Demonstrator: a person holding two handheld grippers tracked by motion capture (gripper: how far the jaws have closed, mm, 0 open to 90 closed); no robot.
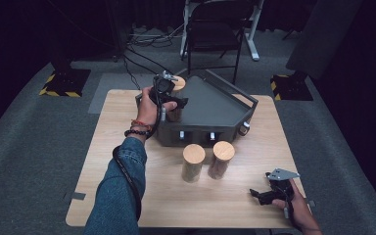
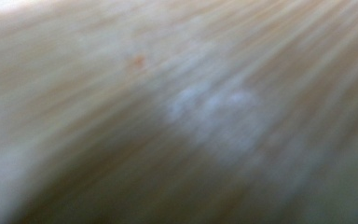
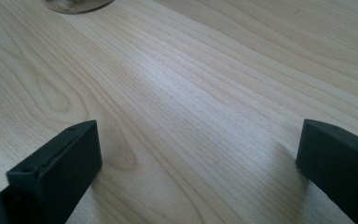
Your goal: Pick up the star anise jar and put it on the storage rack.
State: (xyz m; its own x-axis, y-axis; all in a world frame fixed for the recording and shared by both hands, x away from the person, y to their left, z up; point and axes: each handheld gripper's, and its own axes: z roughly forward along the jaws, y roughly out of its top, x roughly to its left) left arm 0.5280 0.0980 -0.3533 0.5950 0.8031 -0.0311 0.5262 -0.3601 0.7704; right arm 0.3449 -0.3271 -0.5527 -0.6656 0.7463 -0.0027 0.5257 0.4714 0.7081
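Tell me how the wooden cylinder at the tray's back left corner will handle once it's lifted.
The wooden cylinder looks stiff and solid, so it probably won't flex between the jaws of the left gripper. It stands tall and narrow in the tray, so a sideways nudge may tip it. Laid on its round side, it would likely roll.

From above, my counter (image 1: 186, 196) sits in a pool of overhead light while the floor and room around it fall off to near black. The cylinders (image 1: 193, 162) throw short, soft shadows. My left tool's view is all blur, a pale streaked wood surface far too close to focus. My right tool's view is bright and sharp, with soft glare on the wood grain.
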